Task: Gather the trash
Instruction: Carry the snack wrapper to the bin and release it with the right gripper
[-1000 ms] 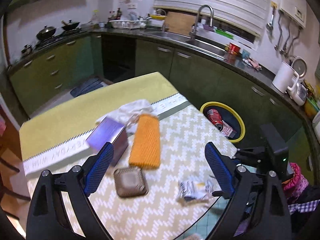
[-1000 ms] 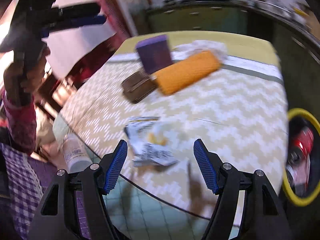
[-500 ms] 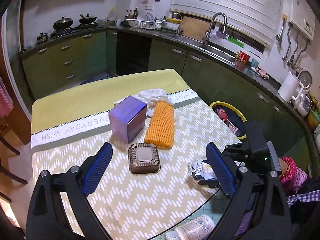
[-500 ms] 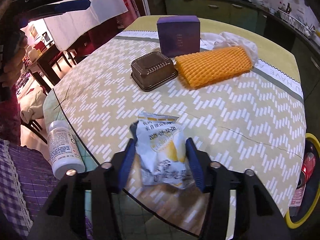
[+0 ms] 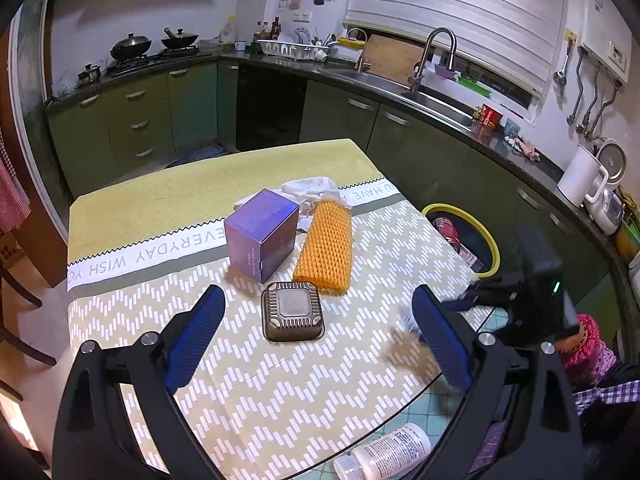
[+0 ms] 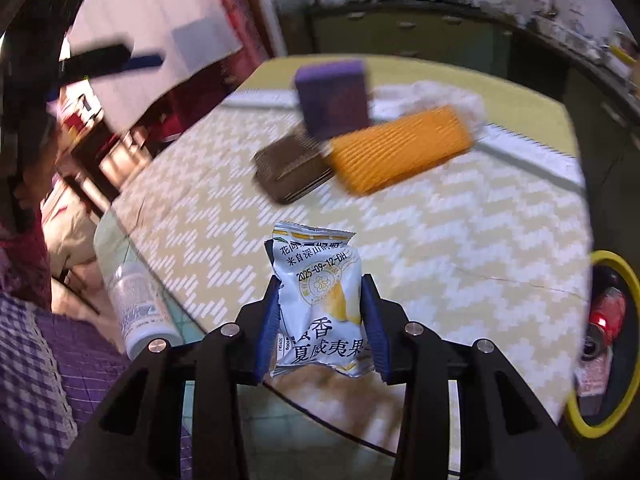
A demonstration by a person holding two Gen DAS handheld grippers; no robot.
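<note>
A pale blue snack packet (image 6: pixel 320 304) stands between the blue pads of my right gripper (image 6: pixel 321 282). The jaws are closing and the pads press on both its sides. It looks raised off the tablecloth (image 6: pixel 440 240). In the left wrist view the packet is only a blur behind my own right finger (image 5: pixel 436 336), with the right gripper (image 5: pixel 460 304) beside it. My left gripper (image 5: pixel 316 300) hovers open above the table with nothing between its fingers. A yellow-rimmed bin (image 6: pixel 624 272) sits below the table's right edge and holds a red can (image 6: pixel 608 312).
On the cloth lie a purple box (image 5: pixel 260 236), an orange foam net sleeve (image 5: pixel 326 248), a brown plastic tray (image 5: pixel 292 316) and crumpled white plastic (image 5: pixel 312 188). A white bottle (image 5: pixel 384 460) lies at the near table edge. The bin (image 5: pixel 492 248) stands by the green cabinets.
My right gripper came down around the packet, narrowed its jaws onto it and raised it off the cloth. My left gripper drew back early on, then held still.
</note>
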